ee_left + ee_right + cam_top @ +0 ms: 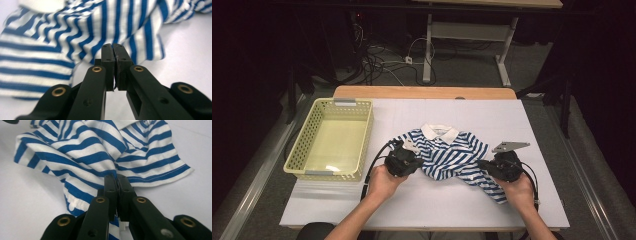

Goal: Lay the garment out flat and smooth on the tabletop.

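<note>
We see striped polo shirt [451, 155] crumpled mid-table, beside yellow basket [330, 139]. Left gripper [113, 47] pinches thin fabric fold; right gripper [116, 178] clamps bunched cloth. Our worry: shallow left pinch slips when lifting, shirt sags unevenly.

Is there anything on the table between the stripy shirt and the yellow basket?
Nothing visible. The striped shirt lies crumpled mid-table, and the yellow basket sits to its left, with bare white table between them. The left claw and the right claw are each shut on a fold of the shirt.
</note>
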{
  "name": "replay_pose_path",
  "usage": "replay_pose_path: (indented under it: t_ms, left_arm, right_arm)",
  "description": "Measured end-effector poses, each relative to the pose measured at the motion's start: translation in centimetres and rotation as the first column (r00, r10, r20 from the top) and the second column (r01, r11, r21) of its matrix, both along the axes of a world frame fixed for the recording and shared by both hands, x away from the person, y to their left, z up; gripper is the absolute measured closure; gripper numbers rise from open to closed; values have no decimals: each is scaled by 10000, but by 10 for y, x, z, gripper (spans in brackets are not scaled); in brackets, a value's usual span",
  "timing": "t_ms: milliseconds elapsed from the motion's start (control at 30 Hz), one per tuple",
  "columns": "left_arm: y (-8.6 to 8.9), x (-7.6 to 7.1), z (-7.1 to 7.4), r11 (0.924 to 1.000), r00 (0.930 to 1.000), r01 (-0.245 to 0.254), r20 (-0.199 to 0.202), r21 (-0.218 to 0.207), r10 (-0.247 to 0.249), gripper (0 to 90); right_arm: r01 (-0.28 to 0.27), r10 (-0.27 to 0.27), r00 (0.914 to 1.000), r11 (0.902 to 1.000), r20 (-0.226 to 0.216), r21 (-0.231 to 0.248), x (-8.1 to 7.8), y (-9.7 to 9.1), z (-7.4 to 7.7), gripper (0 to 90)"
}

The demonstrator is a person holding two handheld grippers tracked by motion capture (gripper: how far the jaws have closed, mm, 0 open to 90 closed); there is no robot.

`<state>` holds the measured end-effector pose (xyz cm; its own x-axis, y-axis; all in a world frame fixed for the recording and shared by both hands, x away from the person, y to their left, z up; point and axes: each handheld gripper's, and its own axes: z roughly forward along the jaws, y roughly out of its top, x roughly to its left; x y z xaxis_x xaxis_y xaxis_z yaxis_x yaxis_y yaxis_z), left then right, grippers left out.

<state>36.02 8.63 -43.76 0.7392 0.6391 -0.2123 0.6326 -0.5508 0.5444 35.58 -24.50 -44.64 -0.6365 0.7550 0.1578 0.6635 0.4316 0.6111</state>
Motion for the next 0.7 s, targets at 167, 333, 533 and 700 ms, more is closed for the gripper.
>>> replay_pose_path:
  t_ms: [167, 333, 533, 700]
  left_arm:
    - [-8, -8, 1, 9988, 9993, 367, -90, -320, -370, 838]
    - [-28, -27, 3, 9903, 9903, 1349, -284, -336, -1359, 790]
    - [-44, -32, -12, 9856, 9842, 1682, -588, 152, -1670, 727]
    - [-42, -21, -20, 9949, 9941, 987, -467, 223, -976, 614]
  right_arm:
    - [48, -51, 9999, 9997, -105, -252, 3, 3, -6, 885]
    - [103, -106, 9999, 9997, -126, -212, 2, 2, -7, 883]
    - [72, -73, 9999, 9998, -83, -169, 0, 2, -5, 872]
    - [48, -47, 10000, 10000, 33, -62, -4, 3, -1, 795]
